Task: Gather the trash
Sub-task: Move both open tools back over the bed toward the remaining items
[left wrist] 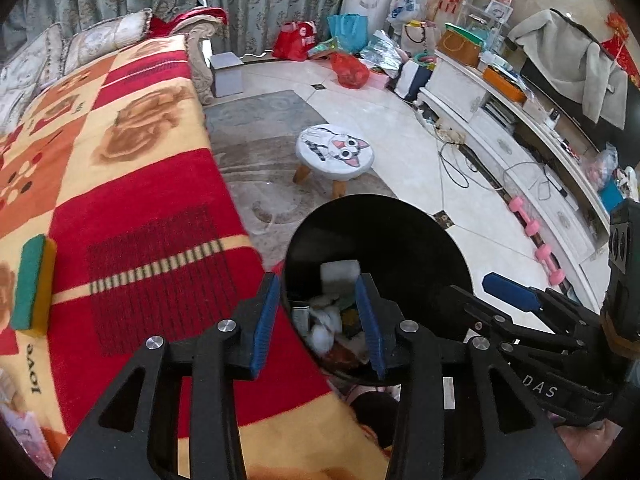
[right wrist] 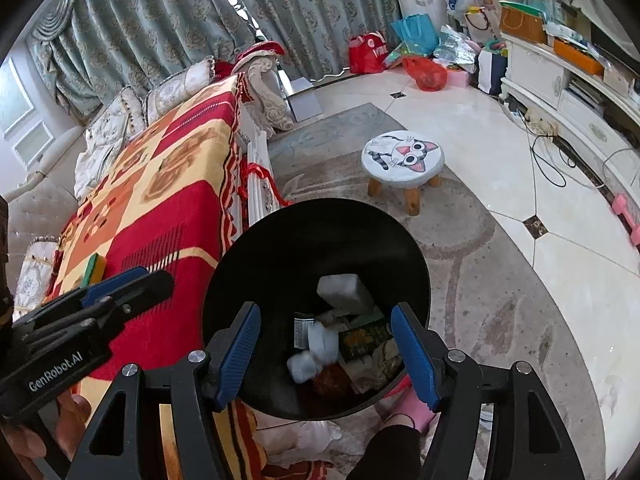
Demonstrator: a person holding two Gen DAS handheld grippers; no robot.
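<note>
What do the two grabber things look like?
Each hand-held gripper, left and right, has a black frame with triangular cut-outs, silver round bolts and two ribbed blue pads. White lettering on the sides reads "GenRobot.AI" on the left one and "DAS" on the right one. No cables show.

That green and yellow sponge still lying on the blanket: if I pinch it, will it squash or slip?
The sponge looks like soft foam under a green scouring layer, so it will probably squash between the pads and weigh little. Its rough green face should grip rather than slip. It lies flat on the fuzzy blanket, so it is unlikely to roll.
</note>
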